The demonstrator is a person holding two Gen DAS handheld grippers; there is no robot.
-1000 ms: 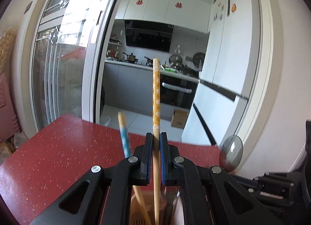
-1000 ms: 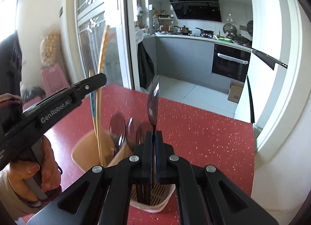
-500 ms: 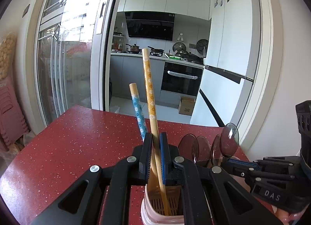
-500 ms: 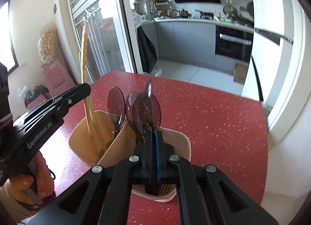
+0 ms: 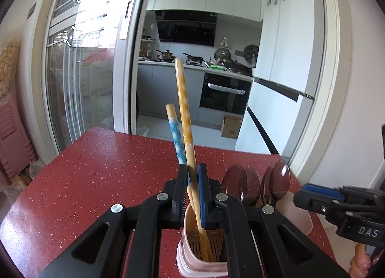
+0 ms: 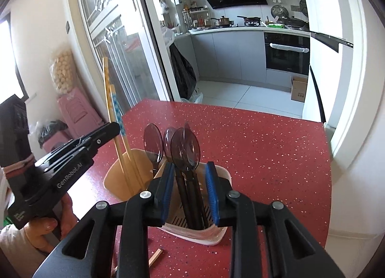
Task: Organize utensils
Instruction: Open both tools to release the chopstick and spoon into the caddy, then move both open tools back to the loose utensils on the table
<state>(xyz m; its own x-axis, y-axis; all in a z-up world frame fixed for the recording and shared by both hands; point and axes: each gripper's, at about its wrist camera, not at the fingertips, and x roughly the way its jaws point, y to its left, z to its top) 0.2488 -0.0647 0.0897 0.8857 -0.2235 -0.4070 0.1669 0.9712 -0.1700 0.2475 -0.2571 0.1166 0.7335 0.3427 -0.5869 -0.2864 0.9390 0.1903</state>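
Near the table's (image 6: 264,148) front edge stands the pink utensil holder (image 6: 217,231), dark spoons (image 6: 185,148) upright in one compartment, chopsticks in the other. Straight ahead of the right gripper (image 6: 190,196), between its jaws, which have just been opening, rise the spoon handles, untouched by its pads. Beside it the left gripper (image 5: 192,193) pinches the orange chopstick (image 5: 184,119), leaning steeply, its tip down inside the holder; a blue chopstick (image 5: 174,133) stands just behind.

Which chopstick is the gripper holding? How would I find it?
Look at the red table, then the pink holder on it. Two chopsticks stand in its near slot; the left gripper pinches the taller orange-patterned chopstick, not the shorter blue-patterned chopstick beside it.
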